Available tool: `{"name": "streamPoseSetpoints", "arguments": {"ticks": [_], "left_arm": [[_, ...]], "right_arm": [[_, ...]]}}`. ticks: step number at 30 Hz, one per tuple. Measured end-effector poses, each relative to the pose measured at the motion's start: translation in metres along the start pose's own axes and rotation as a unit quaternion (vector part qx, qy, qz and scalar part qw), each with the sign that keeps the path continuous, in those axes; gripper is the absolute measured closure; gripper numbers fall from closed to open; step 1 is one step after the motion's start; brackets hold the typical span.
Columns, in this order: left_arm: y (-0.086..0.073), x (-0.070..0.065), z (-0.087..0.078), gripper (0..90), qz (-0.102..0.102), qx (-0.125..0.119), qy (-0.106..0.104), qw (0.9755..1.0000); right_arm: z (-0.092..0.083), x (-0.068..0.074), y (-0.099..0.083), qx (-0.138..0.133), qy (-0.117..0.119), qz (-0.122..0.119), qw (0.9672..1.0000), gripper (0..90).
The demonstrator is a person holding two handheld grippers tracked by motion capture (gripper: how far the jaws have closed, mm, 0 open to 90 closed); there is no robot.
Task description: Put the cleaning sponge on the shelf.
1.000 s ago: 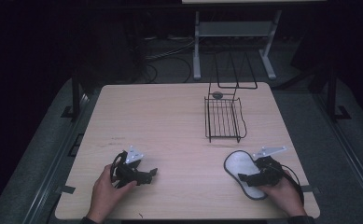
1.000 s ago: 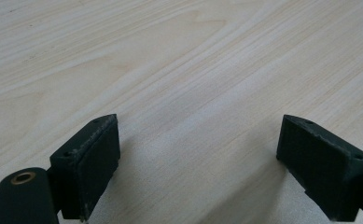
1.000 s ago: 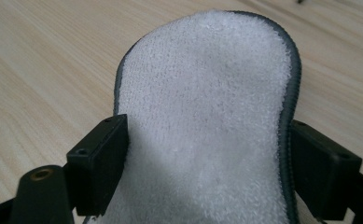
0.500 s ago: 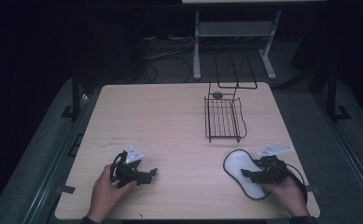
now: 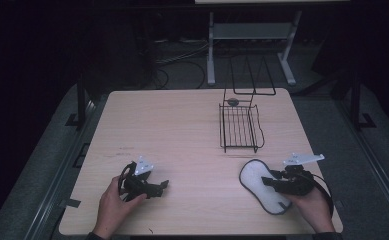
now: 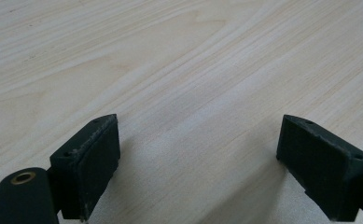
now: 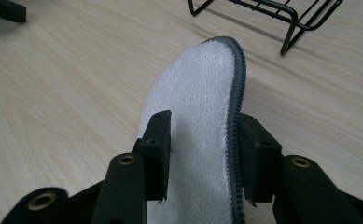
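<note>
The high view looks forward and down on the whole tabletop [image 5: 182,135]. Each gripper view sits very near the wood, looking along its own jaws. The right one shares the insole [image 7: 202,107] and wire rack [image 7: 282,14] with the high view.

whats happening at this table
A person works at a pale wooden table with a gripper in each hand. The right gripper has just been closing on a white fleecy insole with a dark grey stitched edge, its pads at both edges. The left gripper rests open on bare wood. A black wire rack stands beyond.
</note>
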State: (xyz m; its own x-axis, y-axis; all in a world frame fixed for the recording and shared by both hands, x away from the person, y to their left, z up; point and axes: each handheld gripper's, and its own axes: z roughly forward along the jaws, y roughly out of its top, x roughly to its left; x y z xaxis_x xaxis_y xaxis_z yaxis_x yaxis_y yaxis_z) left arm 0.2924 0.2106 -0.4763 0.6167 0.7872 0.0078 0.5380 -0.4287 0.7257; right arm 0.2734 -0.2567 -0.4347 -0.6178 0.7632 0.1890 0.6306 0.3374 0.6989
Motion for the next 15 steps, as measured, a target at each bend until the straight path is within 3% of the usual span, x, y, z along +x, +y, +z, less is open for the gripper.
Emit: {"name": "streamPoseSetpoints", "arguments": {"ticks": [15], "left_arm": [[0.000,0.000,0.000,12.5,0.000,0.000,0.000,1.0000]], "right_arm": [[-0.013,0.007,0.005,-0.039,0.018,-0.009,0.9991,73.9]]}}
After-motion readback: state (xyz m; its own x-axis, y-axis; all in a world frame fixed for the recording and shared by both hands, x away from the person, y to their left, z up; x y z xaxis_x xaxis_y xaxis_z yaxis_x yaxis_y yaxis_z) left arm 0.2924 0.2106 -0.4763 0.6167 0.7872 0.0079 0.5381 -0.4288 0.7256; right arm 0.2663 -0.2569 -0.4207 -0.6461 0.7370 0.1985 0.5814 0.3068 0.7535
